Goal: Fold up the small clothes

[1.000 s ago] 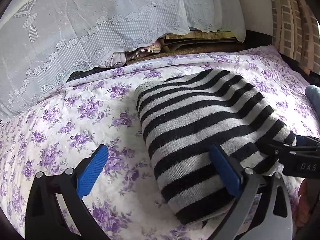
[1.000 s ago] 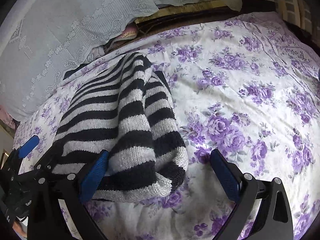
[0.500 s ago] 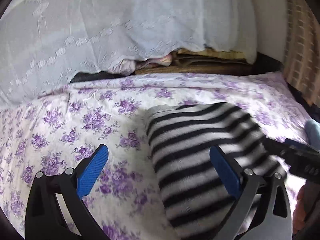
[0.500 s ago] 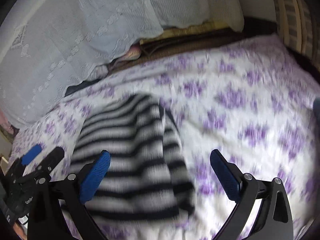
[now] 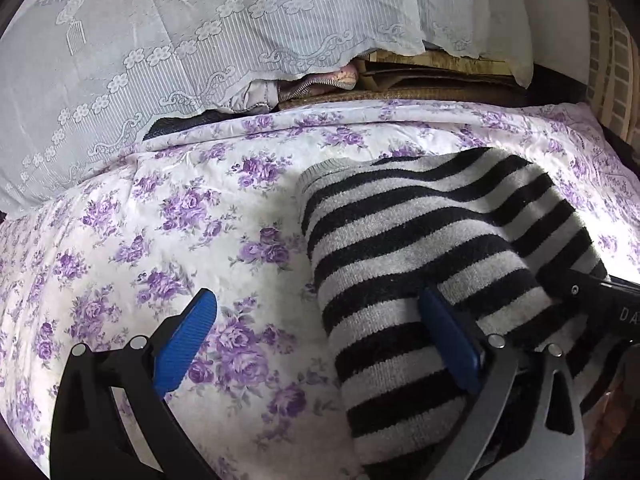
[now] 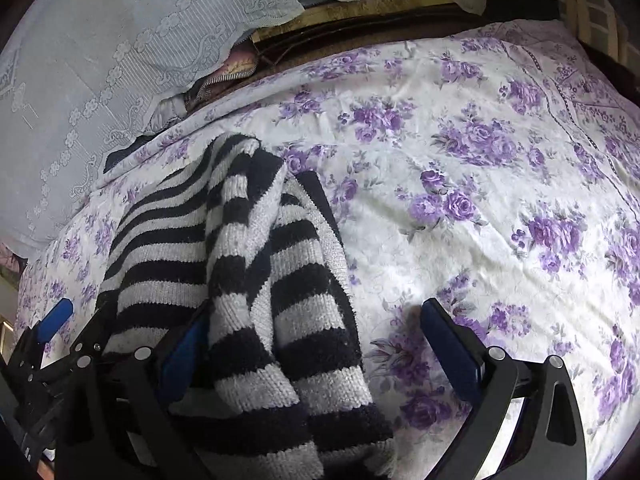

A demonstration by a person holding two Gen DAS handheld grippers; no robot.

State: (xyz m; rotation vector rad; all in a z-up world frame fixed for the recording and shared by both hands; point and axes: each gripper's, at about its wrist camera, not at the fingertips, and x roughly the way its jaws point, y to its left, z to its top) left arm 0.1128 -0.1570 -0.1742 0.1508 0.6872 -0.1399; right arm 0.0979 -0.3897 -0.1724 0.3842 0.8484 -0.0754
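Note:
A black and grey striped knit sweater [image 5: 432, 248] lies folded on the bed; it also shows in the right wrist view [image 6: 248, 280]. My left gripper [image 5: 320, 344] is open; its right finger presses on the sweater's near left part, its left finger is over the bedspread. My right gripper [image 6: 316, 344] is open; its left finger sits against the sweater's folded near end, its right finger is over the bedspread. The right gripper's black body [image 5: 596, 300] shows at the sweater's right edge in the left wrist view. The left gripper [image 6: 52, 332] shows at far left in the right wrist view.
The bed has a white bedspread with purple flowers [image 5: 180, 220], also in the right wrist view [image 6: 480, 200]. White lace-covered pillows [image 5: 180, 40] stand at the back. Folded fabrics [image 5: 420, 76] lie under them. A brick-pattern cloth [image 5: 612, 60] is at the right.
Both grippers lifted back briefly, then came down again onto the sweater, closer than a second ago. The sweater stays folded in place.

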